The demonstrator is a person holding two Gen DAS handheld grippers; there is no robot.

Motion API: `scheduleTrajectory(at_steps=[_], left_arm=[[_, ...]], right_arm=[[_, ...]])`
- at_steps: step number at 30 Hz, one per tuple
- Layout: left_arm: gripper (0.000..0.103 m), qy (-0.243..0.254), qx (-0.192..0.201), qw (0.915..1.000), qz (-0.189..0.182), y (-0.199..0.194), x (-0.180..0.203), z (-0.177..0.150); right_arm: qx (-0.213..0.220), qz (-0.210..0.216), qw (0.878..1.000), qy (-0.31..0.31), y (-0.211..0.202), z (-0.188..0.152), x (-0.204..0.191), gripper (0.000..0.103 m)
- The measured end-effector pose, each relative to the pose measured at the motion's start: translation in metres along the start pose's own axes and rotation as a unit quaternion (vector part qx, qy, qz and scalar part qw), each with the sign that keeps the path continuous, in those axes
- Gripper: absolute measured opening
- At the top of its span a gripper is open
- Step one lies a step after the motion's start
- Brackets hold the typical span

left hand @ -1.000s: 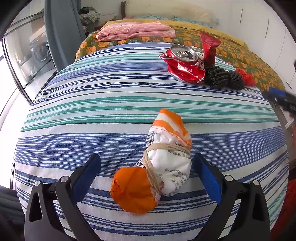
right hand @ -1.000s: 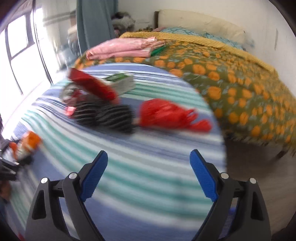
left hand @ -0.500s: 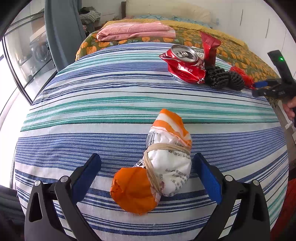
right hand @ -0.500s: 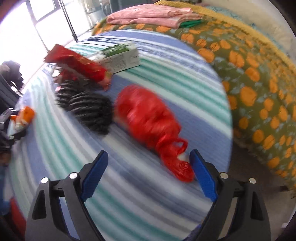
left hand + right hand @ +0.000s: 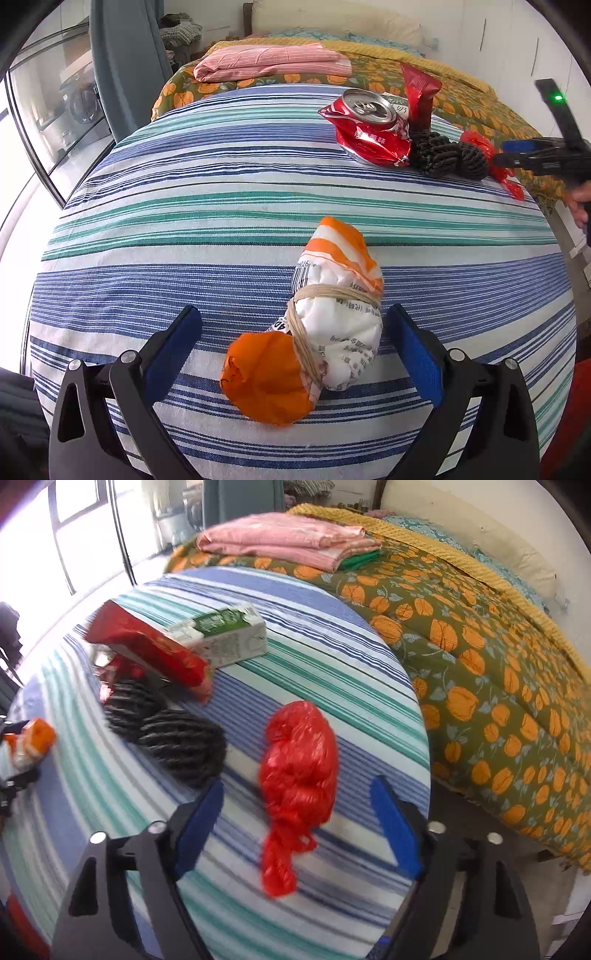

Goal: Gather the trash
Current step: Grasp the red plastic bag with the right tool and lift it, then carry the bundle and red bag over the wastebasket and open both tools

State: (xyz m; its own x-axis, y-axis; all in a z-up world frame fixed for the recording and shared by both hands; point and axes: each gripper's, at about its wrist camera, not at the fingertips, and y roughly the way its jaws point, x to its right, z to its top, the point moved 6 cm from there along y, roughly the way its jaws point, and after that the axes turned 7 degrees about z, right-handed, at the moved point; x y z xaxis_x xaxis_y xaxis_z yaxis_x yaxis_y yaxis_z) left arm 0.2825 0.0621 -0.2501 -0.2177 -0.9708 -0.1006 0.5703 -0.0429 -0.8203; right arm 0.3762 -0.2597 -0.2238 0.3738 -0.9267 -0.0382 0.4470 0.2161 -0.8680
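Note:
On a round table with a striped cloth (image 5: 184, 206) lies an orange-and-white paper bundle (image 5: 314, 332) tied with string. My left gripper (image 5: 293, 339) stands open around it, its blue pads clear of it on both sides. At the table's far right a knotted red plastic bag (image 5: 295, 771) lies between the pads of my right gripper (image 5: 297, 816), whose jaws are closing but do not touch it. The same right gripper (image 5: 517, 153) shows from the left wrist view, held by a hand, over that red bag (image 5: 480, 144).
A crushed red can (image 5: 369, 125), a red snack wrapper (image 5: 147, 650), a black mesh wad (image 5: 173, 734) and a green-and-white carton (image 5: 225, 635) cluster at the table's far side. Behind is a bed with an orange-flowered cover (image 5: 480, 646) and folded pink cloth (image 5: 288, 539).
My right gripper has swung in over the red bag, and its jaws have narrowed around it. The left gripper and the bundle have not moved.

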Motion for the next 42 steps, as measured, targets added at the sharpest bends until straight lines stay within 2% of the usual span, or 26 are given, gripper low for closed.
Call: scheduleTrajectory(at_steps=[3, 4, 9, 12, 16, 19, 20, 21, 24, 28, 34, 38, 42], left_arm=[[0.098, 0.001, 0.0, 1.0, -0.001, 0.0, -0.001, -0.001], [0.098, 0.001, 0.0, 1.0, 0.0, -0.001, -0.001, -0.001], [0.098, -0.009, 0.004, 0.9998, -0.02, -0.004, -0.004, -0.002], [0.098, -0.01, 0.004, 0.9993, -0.037, -0.008, -0.004, -0.002], [0.096, 0.001, 0.005, 0.9994, -0.035, -0.011, 0.007, 0.0], [0.077, 0.029, 0.002, 0.9995, -0.006, -0.008, 0.017, 0.0], [0.064, 0.034, 0.008, 0.9994, -0.003, -0.01, 0.019, 0.001], [0.059, 0.036, 0.01, 0.9993, -0.009, -0.012, 0.021, 0.001], [0.056, 0.033, 0.01, 0.9994, 0.004, -0.015, 0.024, -0.001], [0.055, 0.015, 0.009, 0.9997, -0.015, -0.028, 0.037, -0.008], [0.055, 0.003, 0.026, 0.9971, -0.071, -0.067, 0.089, -0.01], [0.055, 0.019, 0.036, 0.9926, -0.114, -0.094, 0.145, -0.006], [0.055, 0.044, 0.042, 0.9853, -0.16, -0.117, 0.212, -0.002]], right_arm=[[-0.012, -0.013, 1.0, 0.014, 0.014, 0.001, 0.01, 0.057], [-0.011, -0.007, 1.0, 0.026, 0.016, 0.002, 0.012, 0.044], [0.033, 0.022, 0.996, 0.076, -0.005, -0.001, 0.014, 0.044], [0.051, 0.04, 0.993, 0.095, -0.028, -0.017, 0.006, 0.044], [0.065, 0.08, 0.988, 0.111, -0.054, -0.05, -0.018, 0.044], [0.069, 0.108, 0.984, 0.12, -0.067, -0.076, -0.038, 0.044], [0.071, 0.117, 0.983, 0.123, -0.071, -0.085, -0.044, 0.044], [0.073, 0.122, 0.982, 0.125, -0.074, -0.092, -0.048, 0.044], [0.082, 0.137, 0.978, 0.136, -0.085, -0.114, -0.057, 0.044], [0.1, 0.137, 0.975, 0.142, -0.099, -0.135, -0.057, 0.044], [0.129, 0.132, 0.97, 0.158, -0.123, -0.166, -0.04, 0.044], [0.142, 0.111, 0.966, 0.186, -0.133, -0.187, -0.01, 0.044], [0.144, 0.063, 0.963, 0.221, -0.136, -0.219, 0.033, 0.044]])
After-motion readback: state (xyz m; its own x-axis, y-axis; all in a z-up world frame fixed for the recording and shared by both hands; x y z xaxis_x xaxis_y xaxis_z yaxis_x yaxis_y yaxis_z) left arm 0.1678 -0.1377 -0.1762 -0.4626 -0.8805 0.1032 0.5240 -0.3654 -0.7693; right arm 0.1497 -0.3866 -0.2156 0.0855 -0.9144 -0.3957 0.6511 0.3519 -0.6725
